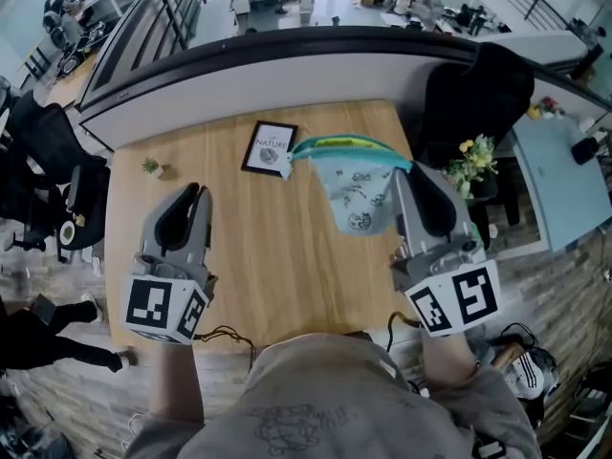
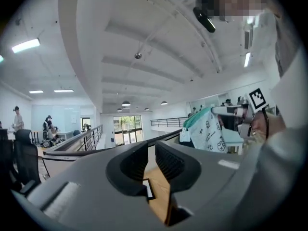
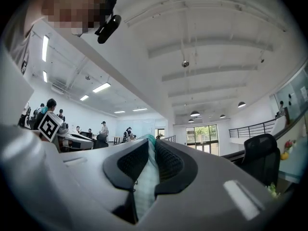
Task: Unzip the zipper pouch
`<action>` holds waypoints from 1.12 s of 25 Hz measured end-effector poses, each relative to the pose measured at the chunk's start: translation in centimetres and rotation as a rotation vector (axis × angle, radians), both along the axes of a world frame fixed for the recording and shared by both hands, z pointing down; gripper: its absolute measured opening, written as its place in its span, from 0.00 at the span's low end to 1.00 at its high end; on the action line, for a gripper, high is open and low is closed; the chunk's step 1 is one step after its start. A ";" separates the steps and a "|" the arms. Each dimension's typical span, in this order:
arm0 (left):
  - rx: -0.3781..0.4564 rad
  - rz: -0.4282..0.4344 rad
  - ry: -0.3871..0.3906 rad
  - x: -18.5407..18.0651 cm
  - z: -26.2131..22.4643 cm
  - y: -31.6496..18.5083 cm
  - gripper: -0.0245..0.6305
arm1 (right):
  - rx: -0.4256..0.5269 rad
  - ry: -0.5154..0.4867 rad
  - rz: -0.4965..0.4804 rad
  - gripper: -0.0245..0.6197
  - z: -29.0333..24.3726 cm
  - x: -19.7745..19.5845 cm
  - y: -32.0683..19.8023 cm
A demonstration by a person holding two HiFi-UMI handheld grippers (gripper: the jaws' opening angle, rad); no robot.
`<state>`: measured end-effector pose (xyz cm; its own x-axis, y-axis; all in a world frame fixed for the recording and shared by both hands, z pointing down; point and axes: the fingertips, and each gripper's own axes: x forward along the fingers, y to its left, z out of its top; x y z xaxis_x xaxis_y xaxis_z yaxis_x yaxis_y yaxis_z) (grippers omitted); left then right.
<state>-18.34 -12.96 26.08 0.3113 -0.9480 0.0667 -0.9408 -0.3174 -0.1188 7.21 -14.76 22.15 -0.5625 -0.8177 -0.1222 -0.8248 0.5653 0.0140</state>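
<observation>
The zipper pouch (image 1: 359, 187), pale teal with dark prints and a teal zipper band (image 1: 337, 144) along its top, hangs in the air over the wooden table (image 1: 258, 256). My right gripper (image 1: 407, 173) is shut on the pouch's right end; in the right gripper view the fabric (image 3: 146, 177) is pinched between the pads (image 3: 150, 146). My left gripper (image 1: 196, 192) is off to the left, apart from the pouch. Its jaws (image 2: 151, 148) stand a narrow gap apart with nothing between them. The left gripper view shows the pouch (image 2: 209, 129) at the right.
A framed card (image 1: 269, 148) lies on the table under the pouch's left end. A tiny plant (image 1: 151, 167) stands at the table's left edge, yellow flowers (image 1: 475, 161) at its right. A dark chair (image 1: 478, 94) is behind the table's right corner.
</observation>
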 end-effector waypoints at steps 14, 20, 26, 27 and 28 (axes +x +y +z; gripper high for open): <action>-0.125 -0.008 -0.029 1.0 6.8 2.0 0.10 | -0.136 0.082 0.005 0.12 6.6 1.3 1.1; -0.173 -0.020 -0.016 1.2 8.9 2.8 0.08 | -0.202 0.101 -0.003 0.12 9.4 1.0 1.7; -0.164 -0.007 -0.018 1.8 8.5 2.8 0.08 | -0.200 0.105 -0.019 0.12 9.3 0.7 2.0; -0.163 -0.006 -0.019 1.8 8.4 2.8 0.08 | -0.199 0.109 -0.022 0.12 9.4 0.6 2.1; -0.162 -0.006 -0.020 1.8 8.4 2.8 0.08 | -0.200 0.111 -0.025 0.12 9.4 0.5 2.1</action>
<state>-16.51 -10.14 34.48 0.3031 -0.9260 0.2252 -0.9407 -0.3285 -0.0849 7.74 -12.66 31.58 -0.5837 -0.8051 0.1051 -0.8102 0.5861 -0.0103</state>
